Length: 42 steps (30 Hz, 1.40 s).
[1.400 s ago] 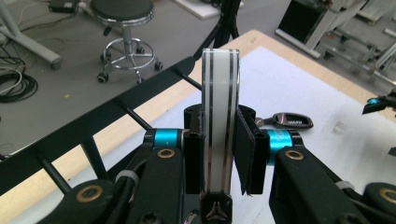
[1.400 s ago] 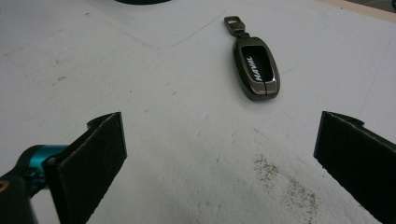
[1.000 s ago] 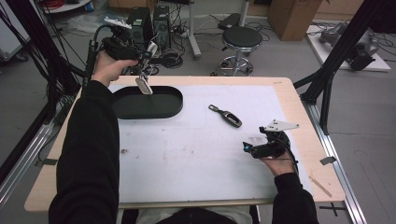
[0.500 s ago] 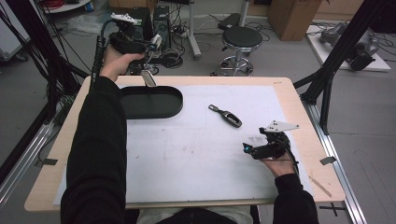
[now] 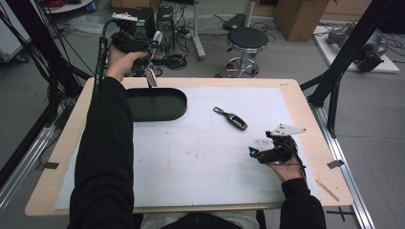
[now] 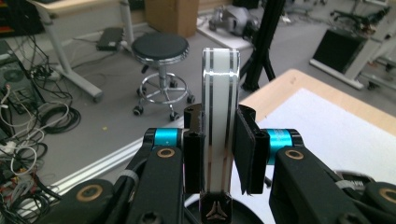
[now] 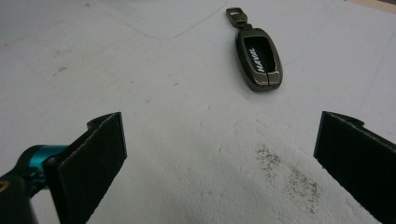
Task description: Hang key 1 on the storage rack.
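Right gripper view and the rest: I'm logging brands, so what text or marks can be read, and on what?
"HAVAL": on the dark key fob lying on the white mat, read in the right gripper view.
A small three-pointed emblem, no letters: at the lower end of the white striped fob clamped in the left gripper.
No other text is readable.

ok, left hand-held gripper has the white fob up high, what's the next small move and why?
Probably lower it toward the black tray. The left hand-held gripper is shut on the white key fob and held above the tray's far edge; the right hand-held gripper sits open near the dark key fob.
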Each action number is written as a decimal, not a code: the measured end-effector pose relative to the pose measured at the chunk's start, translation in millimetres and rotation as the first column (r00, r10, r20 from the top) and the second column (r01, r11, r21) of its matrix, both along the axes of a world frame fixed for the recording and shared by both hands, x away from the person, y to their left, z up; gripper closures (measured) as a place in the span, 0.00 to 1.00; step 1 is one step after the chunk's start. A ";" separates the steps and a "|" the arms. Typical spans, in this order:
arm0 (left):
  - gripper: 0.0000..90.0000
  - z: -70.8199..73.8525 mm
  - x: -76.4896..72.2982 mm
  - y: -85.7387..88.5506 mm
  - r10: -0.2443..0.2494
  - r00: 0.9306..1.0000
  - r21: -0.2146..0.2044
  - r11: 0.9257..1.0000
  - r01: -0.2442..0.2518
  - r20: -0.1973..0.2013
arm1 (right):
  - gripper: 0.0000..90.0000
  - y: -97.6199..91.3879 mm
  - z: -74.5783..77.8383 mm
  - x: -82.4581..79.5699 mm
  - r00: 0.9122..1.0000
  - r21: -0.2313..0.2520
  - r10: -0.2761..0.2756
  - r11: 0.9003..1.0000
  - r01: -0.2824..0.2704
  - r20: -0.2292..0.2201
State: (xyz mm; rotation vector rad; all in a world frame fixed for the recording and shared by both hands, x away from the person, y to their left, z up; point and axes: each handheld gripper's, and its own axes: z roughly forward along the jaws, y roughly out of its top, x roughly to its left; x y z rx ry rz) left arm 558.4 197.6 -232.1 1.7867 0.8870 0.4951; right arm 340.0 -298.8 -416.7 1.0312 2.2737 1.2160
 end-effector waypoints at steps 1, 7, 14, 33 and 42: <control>0.83 -1.5 1.7 -1.2 0.013 1.000 -0.006 1.000 -0.013 0.002 | 0.02 -0.4 -0.1 0.1 1.000 -0.001 -0.001 1.000 0.001 0.002; 0.83 -6.3 8.6 -2.0 0.081 0.997 -0.028 0.996 -0.081 -0.011 | 0.02 -1.8 0.6 -1.1 1.000 0.002 -0.001 1.000 0.001 0.003; 0.83 -8.4 12.3 2.8 0.156 0.988 -0.068 0.985 -0.157 -0.014 | 0.02 -2.2 1.1 -1.5 1.000 0.004 0.001 1.000 -0.001 0.009; 0.13 -15.9 -9.8 12.4 0.137 0.990 -0.053 0.989 -0.138 -0.030 | 0.02 -1.1 0.9 -1.1 1.000 0.004 0.000 1.000 0.000 0.008; 0.08 -18.6 -19.6 4.2 0.071 0.997 -0.005 0.997 -0.071 -0.036 | 0.02 0.2 0.2 0.5 1.000 -0.001 0.001 1.000 -0.001 0.005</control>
